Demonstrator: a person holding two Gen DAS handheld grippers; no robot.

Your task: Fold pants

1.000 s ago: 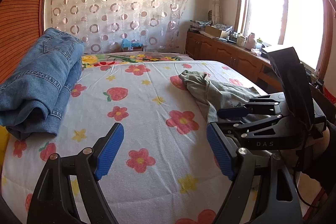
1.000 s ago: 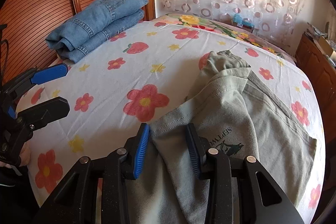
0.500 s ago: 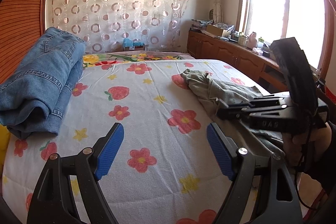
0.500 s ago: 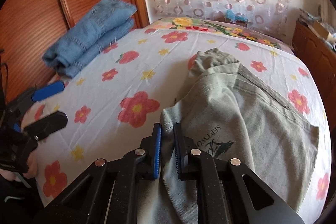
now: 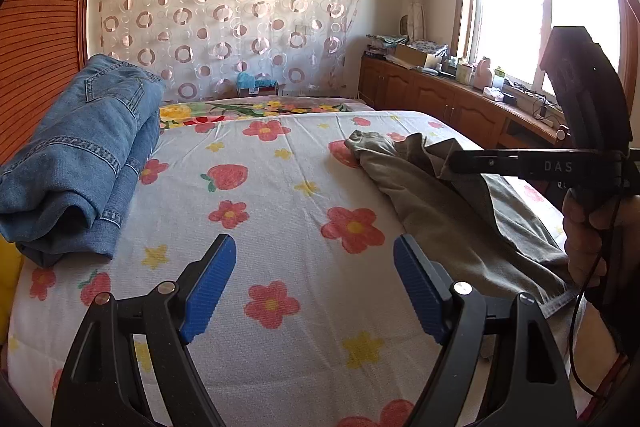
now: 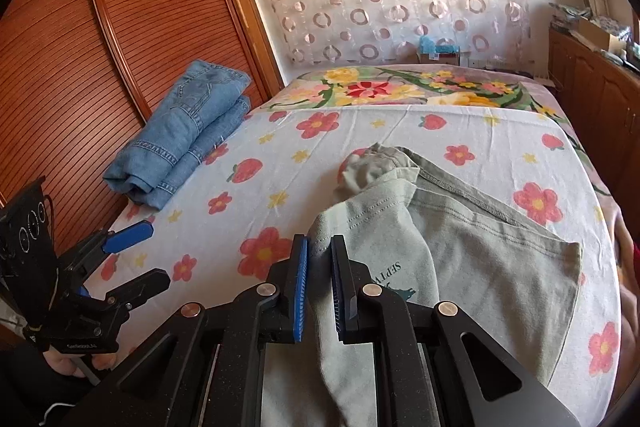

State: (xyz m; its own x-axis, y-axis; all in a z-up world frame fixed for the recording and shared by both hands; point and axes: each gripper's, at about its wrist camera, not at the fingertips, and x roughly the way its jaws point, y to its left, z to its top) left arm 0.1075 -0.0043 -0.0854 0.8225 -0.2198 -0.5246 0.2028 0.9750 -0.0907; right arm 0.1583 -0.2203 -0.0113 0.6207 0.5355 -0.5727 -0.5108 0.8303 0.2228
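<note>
— What do we have in front of us, starting with the biggest thing?

— We see the bed (image 6: 400, 147), spread with a white sheet printed in red flowers and strawberries. It is our landmark for everything else.

— And on the bed?

— We find the grey-green pants (image 6: 460, 247) on the bed's right half, crumpled, one end bunched toward the middle and the near edge lifted off the sheet. We also see folded blue jeans (image 6: 184, 131) stacked at the bed's left edge, against the wooden slatted wardrobe (image 6: 100, 47).

— What of our two tools?

— Our right hand-held gripper (image 6: 319, 287) has just been closing; its blue pads now pinch a fold of the pants' near edge, over the bed's near side. Our left hand-held gripper (image 5: 314, 285) hangs over the bed's near left part with its jaws wide and only bare sheet between them, well apart from the pants and the jeans.
</note>
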